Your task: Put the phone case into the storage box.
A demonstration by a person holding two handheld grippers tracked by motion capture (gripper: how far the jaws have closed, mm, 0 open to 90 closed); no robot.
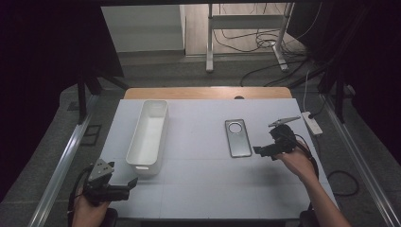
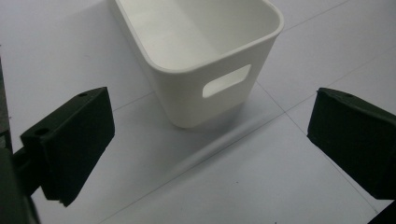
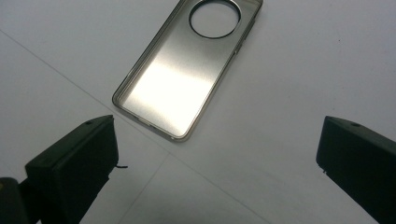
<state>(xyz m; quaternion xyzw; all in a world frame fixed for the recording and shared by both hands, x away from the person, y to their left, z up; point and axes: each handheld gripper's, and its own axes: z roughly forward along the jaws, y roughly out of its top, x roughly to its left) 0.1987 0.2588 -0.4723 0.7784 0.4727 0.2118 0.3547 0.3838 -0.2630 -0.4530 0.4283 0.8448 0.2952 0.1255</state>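
white bin [image 1: 148, 135]: empty | phone case [image 1: 237, 137]: on table | left gripper [image 1: 134, 181]: jaws apart | right gripper [image 1: 257, 150]: jaws apart

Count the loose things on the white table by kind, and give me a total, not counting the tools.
White bins: 1
Silver phone cases: 1
Total: 2

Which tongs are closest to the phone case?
The right tongs, jaws open just beside the phone case; the left tongs sit across the table by the white bin.
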